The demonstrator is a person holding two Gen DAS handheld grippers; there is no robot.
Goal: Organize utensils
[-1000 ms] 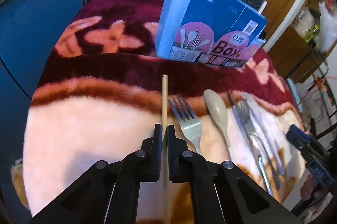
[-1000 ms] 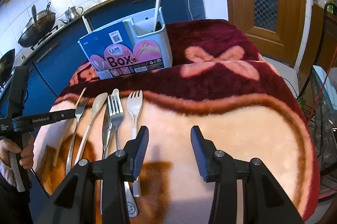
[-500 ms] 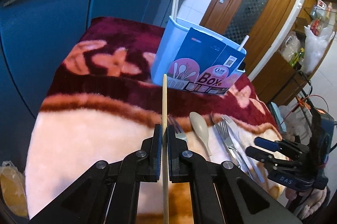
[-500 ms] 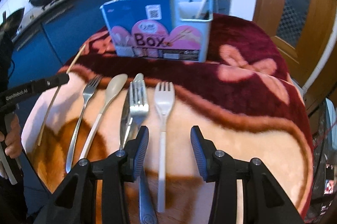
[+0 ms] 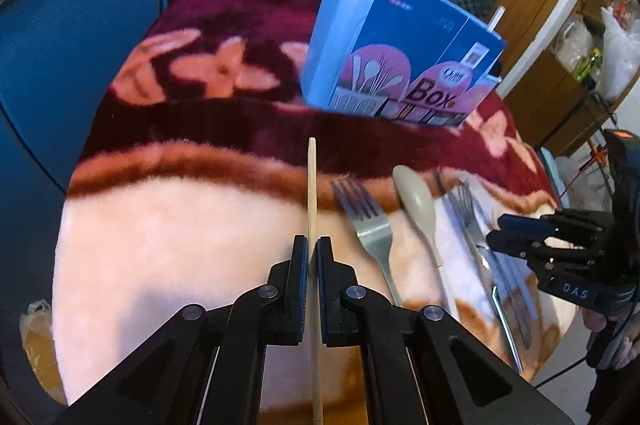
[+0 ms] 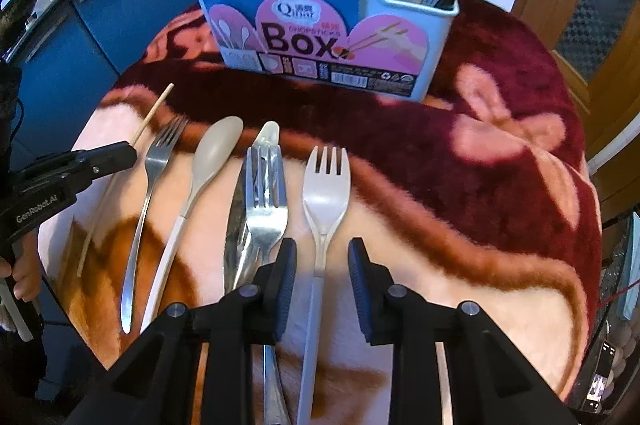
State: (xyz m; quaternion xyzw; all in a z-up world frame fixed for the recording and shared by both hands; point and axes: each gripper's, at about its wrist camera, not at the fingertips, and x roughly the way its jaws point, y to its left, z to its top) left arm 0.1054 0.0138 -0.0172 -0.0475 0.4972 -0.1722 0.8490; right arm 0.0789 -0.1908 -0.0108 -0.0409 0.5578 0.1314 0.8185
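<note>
Straddling white plastic fork [image 6: 326, 185], right jaws narrowing, left jaws clamping chopstick [image 5: 311, 193]

Left gripper [image 5: 312, 249] clamped shut, right gripper [image 6: 322, 253] jaws closing, apart

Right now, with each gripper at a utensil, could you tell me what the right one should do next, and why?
Probably finish closing on the white plastic fork. Its handle runs between the right gripper fingers, which have just been closing but have not yet reached it. The left gripper already pinches the wooden chopstick, and the blue utensil box stands waiting behind the row.
</note>
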